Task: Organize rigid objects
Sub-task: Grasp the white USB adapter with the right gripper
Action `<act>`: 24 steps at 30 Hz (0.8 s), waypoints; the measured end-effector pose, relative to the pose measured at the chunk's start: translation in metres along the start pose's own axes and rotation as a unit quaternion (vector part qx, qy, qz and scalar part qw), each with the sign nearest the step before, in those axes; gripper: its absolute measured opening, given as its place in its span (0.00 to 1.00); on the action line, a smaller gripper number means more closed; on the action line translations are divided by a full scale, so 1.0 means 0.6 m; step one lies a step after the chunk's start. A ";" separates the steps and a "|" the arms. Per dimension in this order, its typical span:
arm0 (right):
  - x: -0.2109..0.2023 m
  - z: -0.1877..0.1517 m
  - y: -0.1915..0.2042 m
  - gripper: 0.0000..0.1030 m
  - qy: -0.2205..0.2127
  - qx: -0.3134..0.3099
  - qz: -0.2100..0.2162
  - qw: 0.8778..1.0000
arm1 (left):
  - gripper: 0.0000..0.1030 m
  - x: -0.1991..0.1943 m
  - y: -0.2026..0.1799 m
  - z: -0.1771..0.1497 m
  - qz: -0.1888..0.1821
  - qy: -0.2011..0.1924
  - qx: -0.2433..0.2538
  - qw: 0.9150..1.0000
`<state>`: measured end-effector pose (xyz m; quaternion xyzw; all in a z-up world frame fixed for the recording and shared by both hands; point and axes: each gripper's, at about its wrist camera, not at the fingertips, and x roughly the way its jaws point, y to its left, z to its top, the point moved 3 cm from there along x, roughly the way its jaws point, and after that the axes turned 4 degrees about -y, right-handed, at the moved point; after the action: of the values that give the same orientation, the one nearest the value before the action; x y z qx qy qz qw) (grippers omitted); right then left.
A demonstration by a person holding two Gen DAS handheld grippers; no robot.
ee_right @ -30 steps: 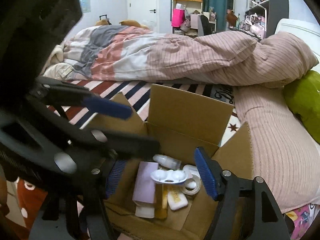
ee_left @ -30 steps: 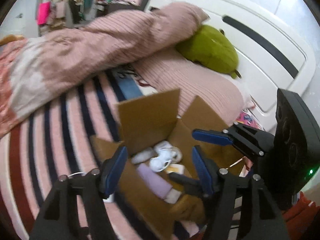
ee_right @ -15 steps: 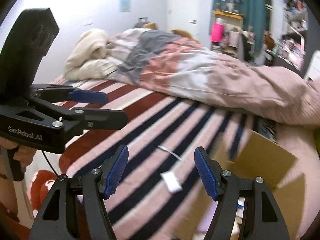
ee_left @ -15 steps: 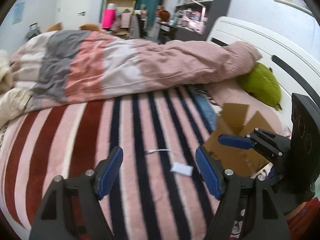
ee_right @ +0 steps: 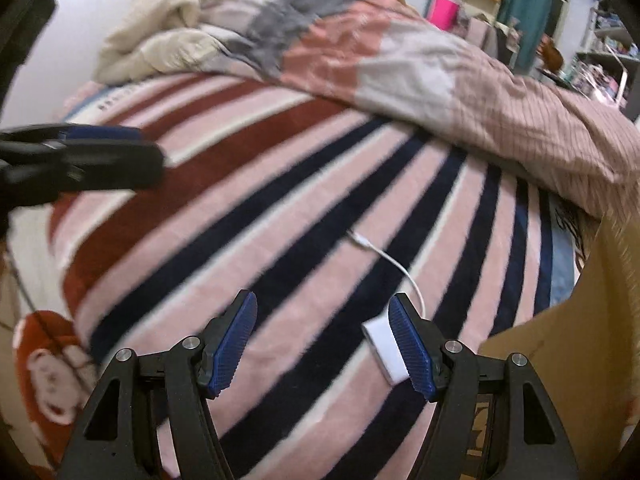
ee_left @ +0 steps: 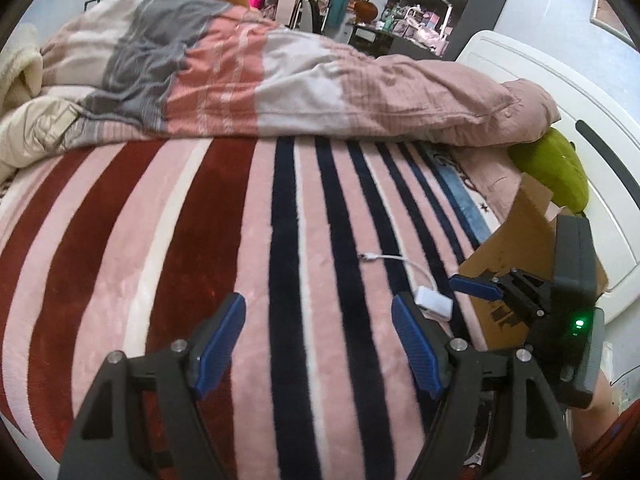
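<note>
White charger adapter (ee_left: 433, 300) with its thin cable (ee_left: 394, 259) lies on the striped blanket (ee_left: 224, 240), near the blanket's right edge and just beside the cardboard box (ee_left: 516, 236). At the far left edge of the bed a cream comforter (ee_right: 160, 36) is bunched up, and a pink, grey and white duvet (ee_left: 280, 76) runs along the far side. The left gripper (ee_left: 318, 338) hovers over the dark stripes, its blue-padded jaws spread wide with nothing between them. In the right wrist view the right gripper (ee_right: 322, 340) is likewise spread and empty, and the adapter (ee_right: 386, 354) sits partly behind its right pad, though contact cannot be told. A green pillow (ee_left: 556, 172) rests beyond the box against the white headboard (ee_left: 560, 100).
</note>
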<state>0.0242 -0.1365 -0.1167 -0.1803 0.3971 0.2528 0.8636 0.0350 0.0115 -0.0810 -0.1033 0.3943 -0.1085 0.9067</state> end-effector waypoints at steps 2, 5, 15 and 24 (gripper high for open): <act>0.021 -0.011 -0.012 0.64 0.013 0.008 -0.028 0.999 | 0.70 0.006 0.006 -0.004 -0.002 -0.002 -0.002 1.000; 0.055 -0.037 -0.036 0.64 0.041 0.021 -0.070 0.996 | 0.70 0.013 0.008 -0.007 -0.008 0.000 0.005 1.000; 0.074 -0.063 -0.078 0.36 0.045 0.097 -0.046 0.993 | 0.70 0.013 0.025 -0.010 0.001 0.002 -0.010 1.000; 0.026 -0.046 -0.028 0.24 -0.003 0.058 0.011 0.998 | 0.70 -0.019 -0.024 -0.002 -0.017 -0.001 0.008 1.000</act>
<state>0.0265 -0.1597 -0.1442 -0.1251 0.4109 0.2399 0.8706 0.0249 0.0007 -0.0702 -0.1025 0.3911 -0.1267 0.9058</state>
